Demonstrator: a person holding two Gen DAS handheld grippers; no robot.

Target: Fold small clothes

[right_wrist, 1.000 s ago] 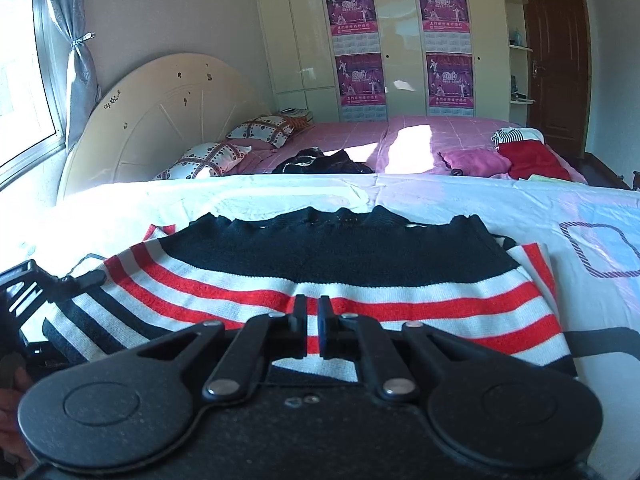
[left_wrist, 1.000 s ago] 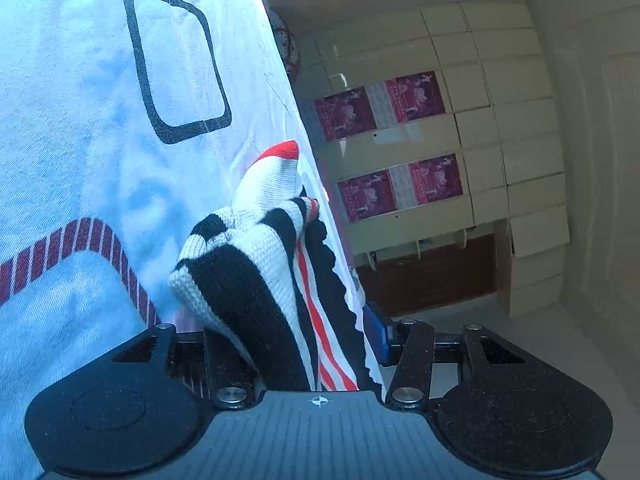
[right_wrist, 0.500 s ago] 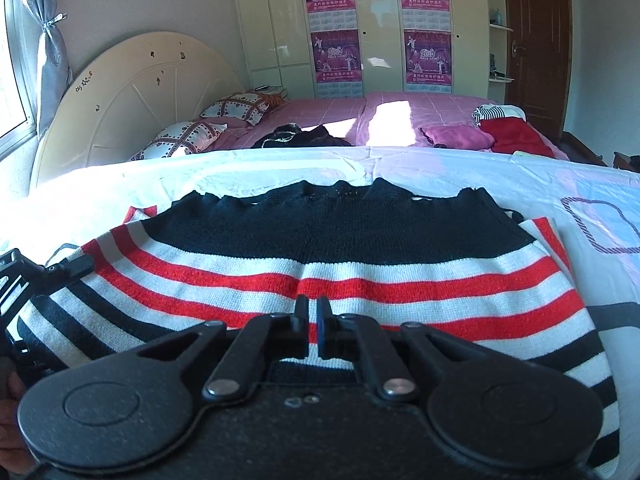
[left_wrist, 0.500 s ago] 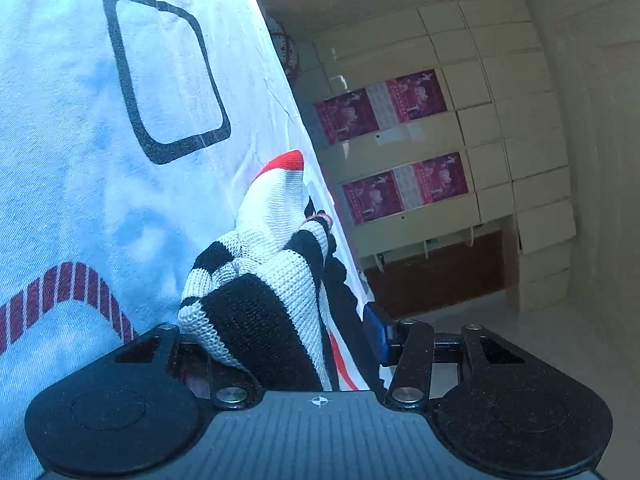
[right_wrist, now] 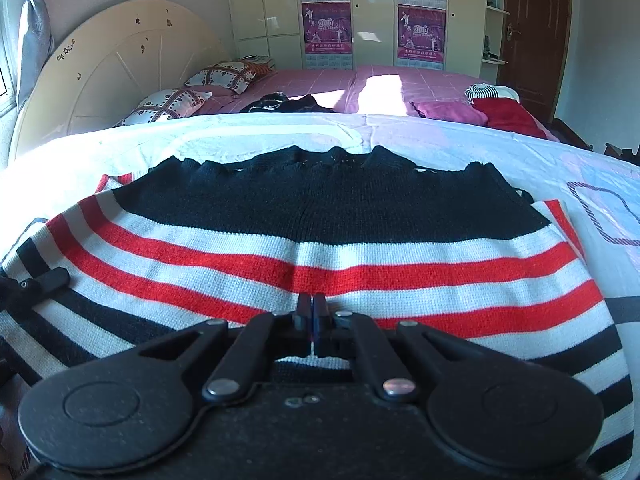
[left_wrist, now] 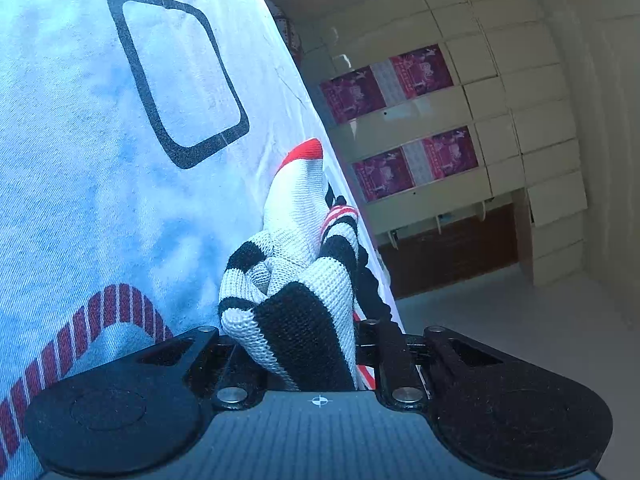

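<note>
- Striped knit sweater (right_wrist: 320, 240): ribbed wool-like weave, spread flat across the white bedsheet (right_wrist: 480, 140), filling the right-wrist view from 9 to 3 o'clock; broad black band at the far scalloped hem, then alternating white and red stripes, then black-and-white ones nearest the camera.
- Right gripper (right_wrist: 311, 312): matte black, jaws pressed together, pinching a thin fold of the sweater's near striped edge at the middle of the view.
- Left gripper (left_wrist: 296, 344): jaws closing on a thick bunched wad of the same sweater (left_wrist: 296, 280), chunky knit loops plainly visible, black and white bands crumpled between the pads, a red-tipped corner poking up toward 12 o'clock.
- Left gripper's finger also glimpsed at 9 o'clock in the right-wrist view, lying on the sweater's left edge.
- Sheet in the left-wrist view: pale woven cotton, printed with a rounded black rectangle outline (left_wrist: 176, 76) at 11 o'clock and a red-and-white rope-like curve (left_wrist: 100, 320) at 8 o'clock.
- Beyond, at 12 o'clock: pink quilted bed (right_wrist: 360, 88), curved cream headboard (right_wrist: 120, 68), panelled cream wardrobe with magenta posters (right_wrist: 326, 20).
</note>
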